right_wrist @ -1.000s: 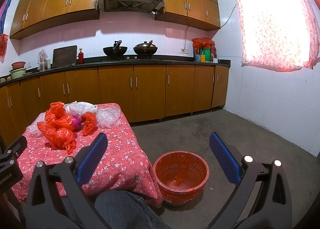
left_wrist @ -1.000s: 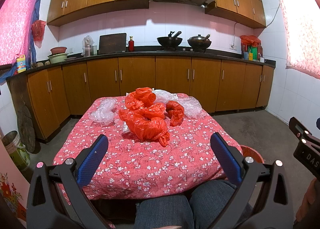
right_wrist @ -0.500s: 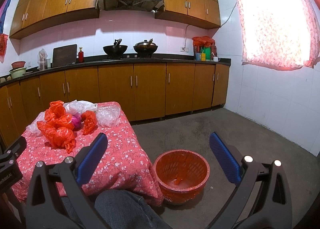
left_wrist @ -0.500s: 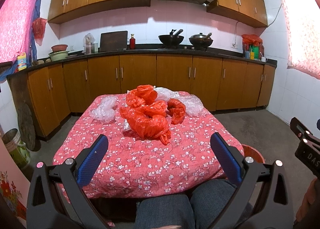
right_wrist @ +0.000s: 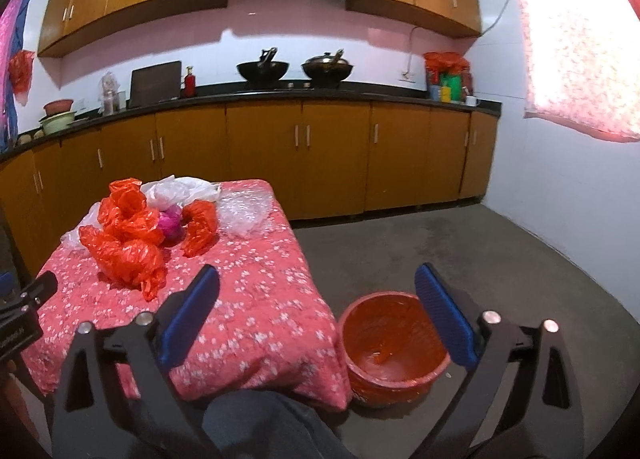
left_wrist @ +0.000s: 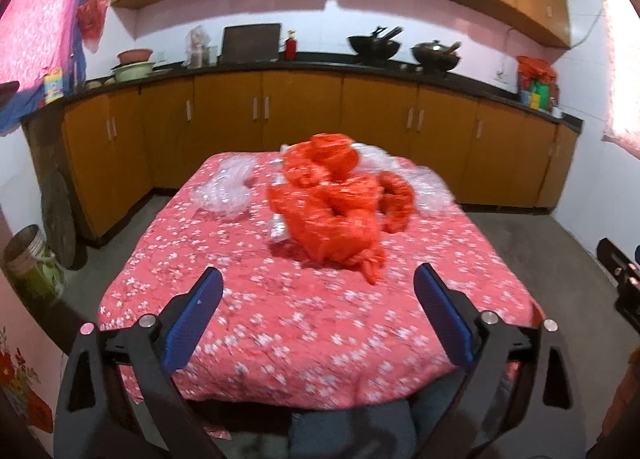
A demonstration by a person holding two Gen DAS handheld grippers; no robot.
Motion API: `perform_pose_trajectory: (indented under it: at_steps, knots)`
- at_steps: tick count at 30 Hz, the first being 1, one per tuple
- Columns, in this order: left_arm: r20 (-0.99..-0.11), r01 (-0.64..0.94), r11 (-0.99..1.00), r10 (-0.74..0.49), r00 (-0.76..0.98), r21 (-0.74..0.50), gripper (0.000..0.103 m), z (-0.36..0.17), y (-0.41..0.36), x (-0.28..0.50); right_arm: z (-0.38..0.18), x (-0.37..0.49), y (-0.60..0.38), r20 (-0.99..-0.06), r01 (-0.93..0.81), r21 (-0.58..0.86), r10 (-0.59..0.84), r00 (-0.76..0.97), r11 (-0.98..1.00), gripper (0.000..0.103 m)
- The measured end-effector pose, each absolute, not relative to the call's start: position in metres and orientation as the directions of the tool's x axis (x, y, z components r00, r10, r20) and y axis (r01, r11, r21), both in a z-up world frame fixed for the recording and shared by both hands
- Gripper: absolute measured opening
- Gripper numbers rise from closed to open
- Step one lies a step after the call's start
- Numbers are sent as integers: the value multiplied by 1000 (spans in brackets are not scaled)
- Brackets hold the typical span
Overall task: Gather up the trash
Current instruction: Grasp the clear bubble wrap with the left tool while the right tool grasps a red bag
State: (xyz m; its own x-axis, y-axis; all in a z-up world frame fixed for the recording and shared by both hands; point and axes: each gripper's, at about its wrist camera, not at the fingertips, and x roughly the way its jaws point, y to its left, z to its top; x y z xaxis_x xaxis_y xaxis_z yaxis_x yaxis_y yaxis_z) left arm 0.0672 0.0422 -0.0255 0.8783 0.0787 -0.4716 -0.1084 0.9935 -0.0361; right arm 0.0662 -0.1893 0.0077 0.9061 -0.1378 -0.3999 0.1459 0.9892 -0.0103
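A heap of crumpled red plastic bags (left_wrist: 336, 211) (right_wrist: 128, 235) lies on the table with the pink floral cloth (left_wrist: 312, 323) (right_wrist: 256, 307), with clear plastic wraps (left_wrist: 224, 191) (right_wrist: 244, 211) beside it. My left gripper (left_wrist: 318, 291) hovers over the table's near half, short of the heap; its jaws are wide and closing, nothing between them. My right gripper (right_wrist: 318, 287) hangs off the table's right edge above the orange basket (right_wrist: 394, 347) on the floor. Its jaws are also wide and closing, with nothing between them.
Wooden cabinets and a dark counter (left_wrist: 360, 63) with woks run along the far wall. A glass jar (left_wrist: 32, 267) stands on the floor at left. Bare concrete floor (right_wrist: 480, 259) spreads to the right. A person's knee (right_wrist: 264, 419) shows below the grippers.
Both grippers have moved forward toward the table and tipped down a little; the heap looks nearer. Both pairs of jaws have narrowed slightly.
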Motion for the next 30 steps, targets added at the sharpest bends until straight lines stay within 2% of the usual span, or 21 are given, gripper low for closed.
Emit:
perform_pose_trajectory:
  at_steps: [8, 15, 20, 26, 30]
  knots:
    - [-457, -174, 984, 143, 878, -28, 94, -18, 70, 113, 13, 128, -165, -389, 87, -21, -89, 917, 996, 90]
    - [-442, -236, 972, 215, 871, 10, 94, -19, 99, 135, 13, 188, -124, -425, -69, 47, 82, 901, 997, 85]
    - [-422, -275, 960, 272, 865, 57, 94, -21, 124, 152, 15, 227, -85, -433, -187, 120, 220, 874, 975, 78]
    - [-439, -307, 951, 283, 853, 16, 94, -25, 157, 177, 16, 269, -40, -456, -293, 185, 347, 820, 938, 76]
    - [-463, -315, 949, 279, 842, -1, 94, -32, 172, 192, 9, 291, -13, -487, -331, 162, 367, 793, 930, 76]
